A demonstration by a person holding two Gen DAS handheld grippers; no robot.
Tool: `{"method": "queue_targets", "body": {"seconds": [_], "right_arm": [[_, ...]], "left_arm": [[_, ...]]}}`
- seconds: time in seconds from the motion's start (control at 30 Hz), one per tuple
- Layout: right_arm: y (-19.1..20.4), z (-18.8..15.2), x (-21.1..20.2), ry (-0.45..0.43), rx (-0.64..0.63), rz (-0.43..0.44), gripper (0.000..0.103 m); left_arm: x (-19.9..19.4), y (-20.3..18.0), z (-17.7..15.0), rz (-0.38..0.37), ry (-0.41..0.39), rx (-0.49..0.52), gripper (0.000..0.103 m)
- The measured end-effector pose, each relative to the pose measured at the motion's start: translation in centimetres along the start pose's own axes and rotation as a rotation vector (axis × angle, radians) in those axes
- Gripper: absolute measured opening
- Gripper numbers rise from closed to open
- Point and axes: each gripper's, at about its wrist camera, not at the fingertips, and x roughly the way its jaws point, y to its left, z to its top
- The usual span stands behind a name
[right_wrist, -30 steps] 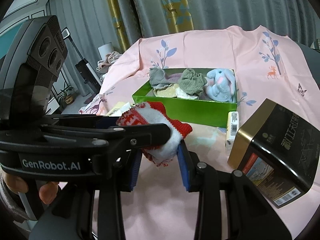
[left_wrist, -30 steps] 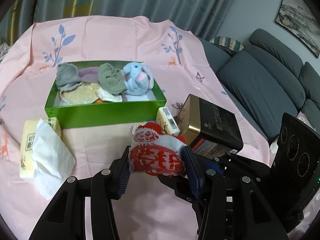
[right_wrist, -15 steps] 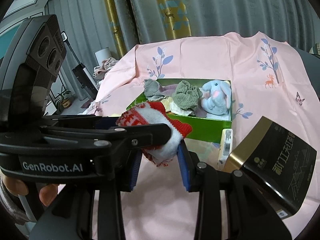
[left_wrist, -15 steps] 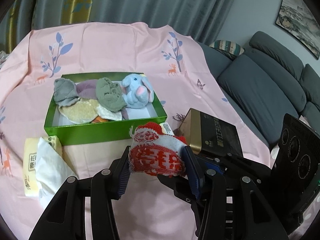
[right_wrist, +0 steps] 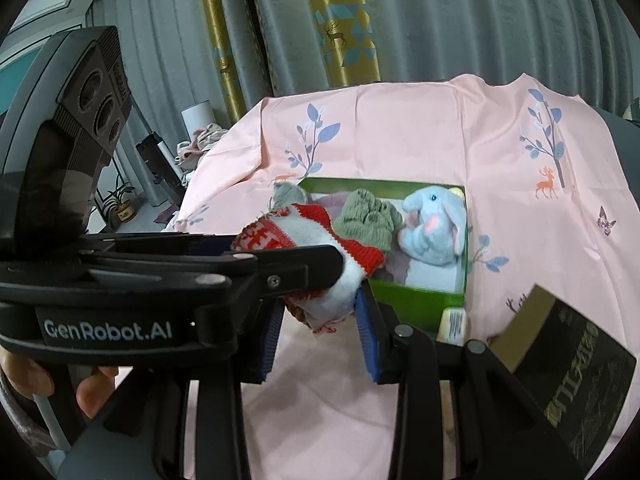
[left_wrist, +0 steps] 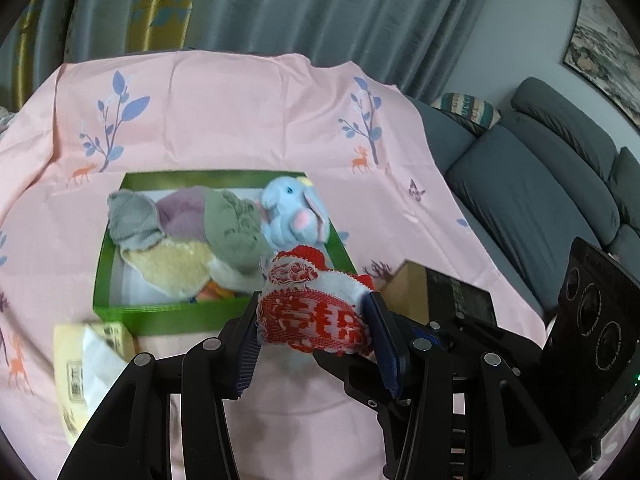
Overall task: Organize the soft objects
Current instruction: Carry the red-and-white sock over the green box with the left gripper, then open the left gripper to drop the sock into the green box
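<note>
Both grippers hold one red-and-white knitted sock (left_wrist: pixel 312 312) above the pink tablecloth, in front of a green box (left_wrist: pixel 168 318). My left gripper (left_wrist: pixel 312 336) is shut on the sock. My right gripper (right_wrist: pixel 320 312) is shut on the sock's lower end (right_wrist: pixel 332 296); the left gripper's finger crosses in front of it. The green box (right_wrist: pixel 416 300) holds several soft things: a blue plush bunny (left_wrist: pixel 292 216), a grey-green knit piece (left_wrist: pixel 236 232), a grey cloth (left_wrist: pixel 132 220), a cream cloth (left_wrist: pixel 176 268).
A black-and-gold tin box (left_wrist: pixel 444 292) lies right of the green box, also in the right wrist view (right_wrist: pixel 568 376). A yellow tissue pack (left_wrist: pixel 92 360) with a white tissue lies at the left. A small yellow box (right_wrist: pixel 452 320) leans against the green box. A grey sofa (left_wrist: pixel 540 184) stands right.
Both grippers have carried the sock forward and up toward the green box; the box now sits closer and partly behind the sock. The grip on the sock is unchanged.
</note>
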Motion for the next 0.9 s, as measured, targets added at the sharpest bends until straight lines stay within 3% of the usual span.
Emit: {"method": "queue_targets", "body": {"seconds": [0.33, 0.73, 0.8, 0.9], "right_arm": [[-2.3, 4.1, 6.7, 0.080, 0.072, -0.052, 0.037], [-4.4, 3.7, 14.6, 0.249, 0.110, -0.143, 0.041], [-4.5, 3.6, 14.9, 0.256, 0.101, -0.163, 0.046], [-4.7, 3.6, 14.7, 0.266, 0.102, -0.191, 0.061]], "left_arm": [[5.9, 4.9, 5.4, -0.017, 0.082, -0.111, 0.050], [13.1, 9.4, 5.1, 0.051, 0.191, -0.219, 0.052], [13.4, 9.4, 5.0, 0.059, 0.190, -0.214, 0.053], [13.2, 9.1, 5.0, 0.062, 0.194, -0.192, 0.058]]}}
